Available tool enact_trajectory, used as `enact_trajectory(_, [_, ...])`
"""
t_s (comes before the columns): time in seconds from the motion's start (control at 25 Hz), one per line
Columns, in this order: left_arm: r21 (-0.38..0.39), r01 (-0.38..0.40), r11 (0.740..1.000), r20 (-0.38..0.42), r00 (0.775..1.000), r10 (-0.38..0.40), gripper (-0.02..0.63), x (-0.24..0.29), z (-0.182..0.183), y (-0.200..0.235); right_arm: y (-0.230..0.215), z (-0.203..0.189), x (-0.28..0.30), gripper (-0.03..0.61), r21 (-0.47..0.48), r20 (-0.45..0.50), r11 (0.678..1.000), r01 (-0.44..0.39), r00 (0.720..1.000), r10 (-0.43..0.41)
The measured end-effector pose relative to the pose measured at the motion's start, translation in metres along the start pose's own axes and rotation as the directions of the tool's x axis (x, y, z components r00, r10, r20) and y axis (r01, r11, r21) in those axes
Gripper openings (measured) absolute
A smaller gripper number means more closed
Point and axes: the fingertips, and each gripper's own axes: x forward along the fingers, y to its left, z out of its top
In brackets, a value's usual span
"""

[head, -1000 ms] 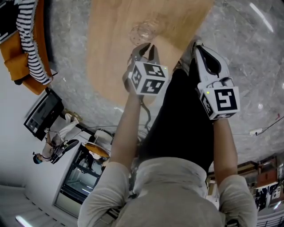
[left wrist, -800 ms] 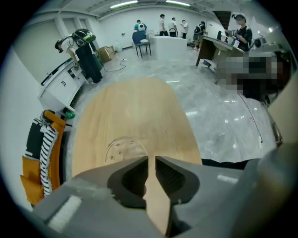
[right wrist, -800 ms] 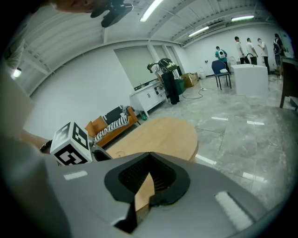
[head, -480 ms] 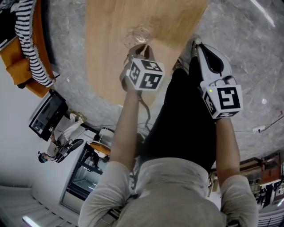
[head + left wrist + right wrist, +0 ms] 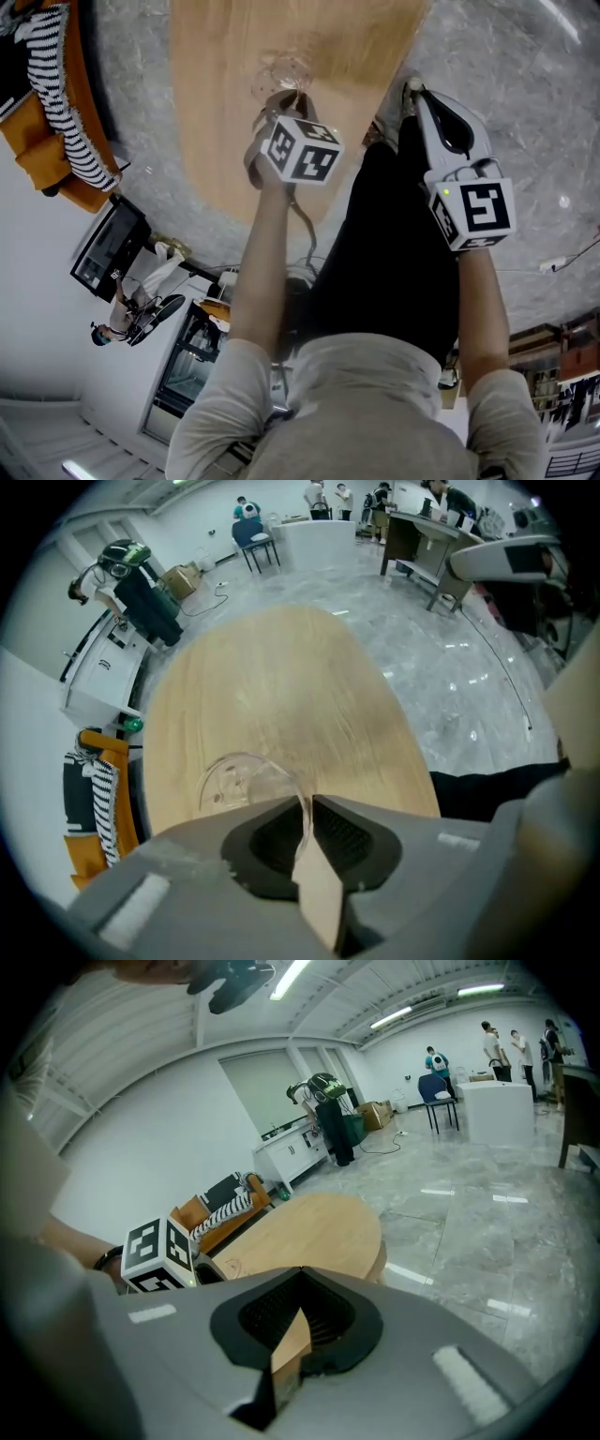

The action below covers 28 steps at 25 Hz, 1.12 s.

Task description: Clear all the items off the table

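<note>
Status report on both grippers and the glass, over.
Left gripper shut on clear glass rim. Right gripper shut, empty, beside table. No obstacle seen.

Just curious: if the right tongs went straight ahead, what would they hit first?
The right tongs would probably meet the wooden table, near its edge; depth is unclear, so they might pass beside it.

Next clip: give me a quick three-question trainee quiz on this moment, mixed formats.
1. True or false: the left gripper has its fingers shut on the rim of the clear glass.
2. What does the right gripper hold? A) a glass B) nothing C) a cloth
3. Fill in: the surface beneath the glass is a wooden ____.
Key: 1 true; 2 B; 3 table.
</note>
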Motion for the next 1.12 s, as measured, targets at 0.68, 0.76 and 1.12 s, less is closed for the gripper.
enact_trajectory(0.68, [0.355,-0.044,0.934,-0.21,0.97,0.125,0.055,0.024,0.004,0.015,-0.023,0.006,0.005,0.006,0.043,-0.001,0.998,0.038,0.999,-0.038])
enact_trajectory(0.76, [0.413,-0.054,0.909,-0.232,0.959,0.163,0.055,0.026,0.004,0.018,-0.023,0.007,0.006,0.006,0.045,-0.004,0.998,0.04,0.999,-0.04])
enact_trajectory(1.12, [0.506,-0.052,0.861,-0.251,0.946,0.205,0.055,0.039,0.005,0.017,-0.021,0.004,0.007,0.006,0.042,-0.005,0.998,0.04,0.999,-0.039])
